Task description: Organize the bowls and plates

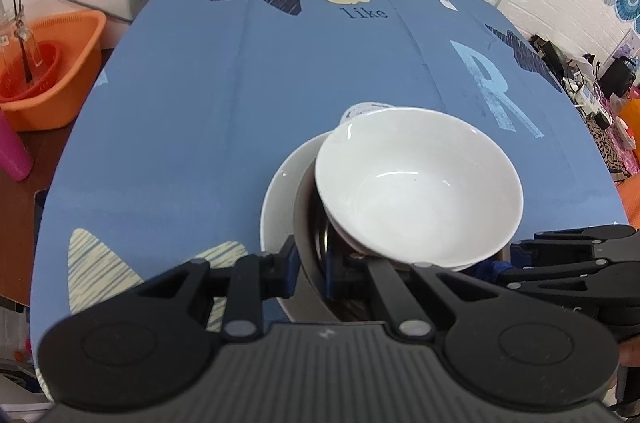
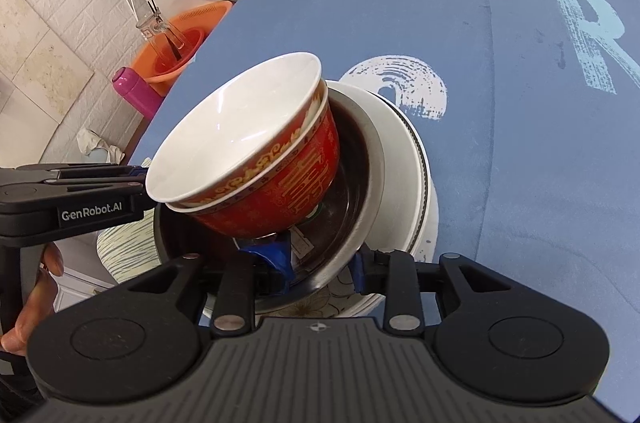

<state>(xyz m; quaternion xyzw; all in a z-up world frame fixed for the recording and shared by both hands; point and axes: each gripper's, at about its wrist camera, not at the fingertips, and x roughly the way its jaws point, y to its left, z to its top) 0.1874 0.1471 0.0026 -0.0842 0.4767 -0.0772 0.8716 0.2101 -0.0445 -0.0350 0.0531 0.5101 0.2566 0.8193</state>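
Stack, lower centre: two nested red-and-gold porcelain bowls tilted in steel dish on white plate.
Left gripper and right gripper each pinch the dish rim, apparently steadying the stack.

Both views are bright and evenly lit, with only soft shadows under the stacked dishes. Small glare streaks sit inside the white bowl. Fisheye distortion bends the blue counter at the edges, the corners go black, and far clutter looks slightly soft.
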